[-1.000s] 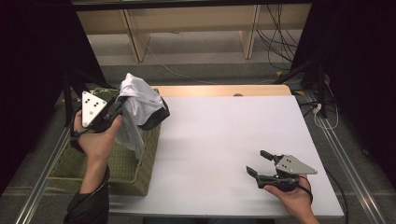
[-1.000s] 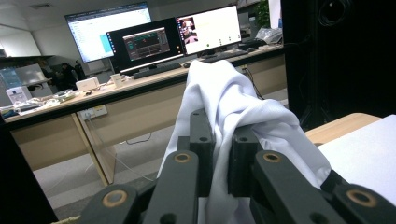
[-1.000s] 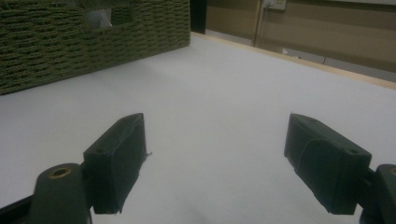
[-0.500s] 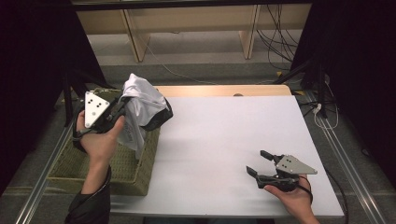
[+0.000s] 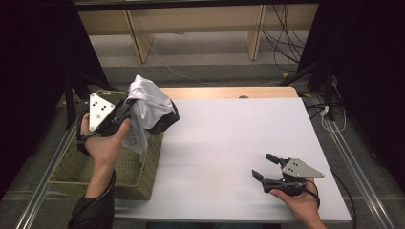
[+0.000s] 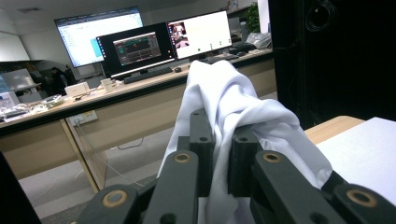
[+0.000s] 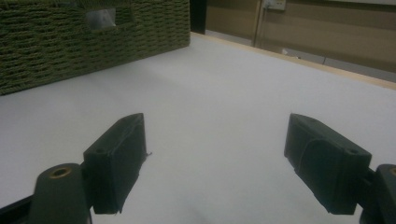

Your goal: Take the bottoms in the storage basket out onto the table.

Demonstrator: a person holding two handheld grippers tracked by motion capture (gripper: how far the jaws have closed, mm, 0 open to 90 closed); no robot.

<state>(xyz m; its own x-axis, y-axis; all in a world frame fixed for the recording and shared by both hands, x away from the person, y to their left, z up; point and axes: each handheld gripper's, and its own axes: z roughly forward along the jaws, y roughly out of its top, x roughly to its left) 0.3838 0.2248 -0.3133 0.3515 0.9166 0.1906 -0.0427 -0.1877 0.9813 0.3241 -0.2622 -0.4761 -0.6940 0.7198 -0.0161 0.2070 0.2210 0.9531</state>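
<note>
While jaws pinch white cloth (image 6: 243,107), basket (image 5: 71,167) interior stays hidden

The table (image 5: 229,143) is viewed from above the person's side, facing forward and down. The left gripper view is aimed level, close on a white cloth (image 6: 243,107). The right gripper view is set low across the table (image 7: 224,93) toward the woven basket (image 7: 70,42), shared with the high view (image 5: 95,167).
</note>
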